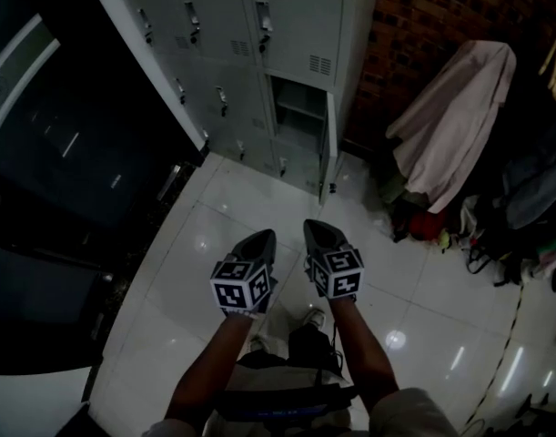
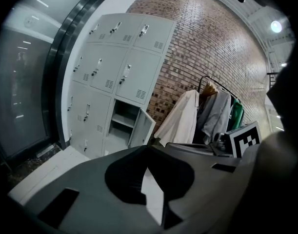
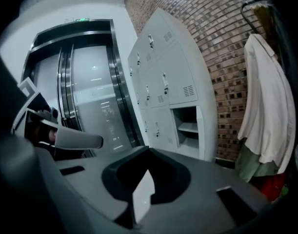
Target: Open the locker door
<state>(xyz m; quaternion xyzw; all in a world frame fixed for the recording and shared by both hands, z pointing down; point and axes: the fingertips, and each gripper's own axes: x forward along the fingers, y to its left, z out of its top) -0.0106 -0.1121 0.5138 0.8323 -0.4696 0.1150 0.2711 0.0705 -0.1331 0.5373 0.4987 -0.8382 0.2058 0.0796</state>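
A grey bank of lockers stands ahead on the white tiled floor. One lower compartment is open, its door swung out to the right with a shelf showing inside. Both grippers hang over the floor well short of the lockers. My left gripper is shut with nothing in it, and so is my right gripper. In the left gripper view the open door lies beyond the closed tips. The right gripper view shows the open compartment past its closed tips.
A dark glass wall with sliding doors runs along the left. A brick wall is right of the lockers, with a pale coat on a rack and bags and clutter on the floor below it.
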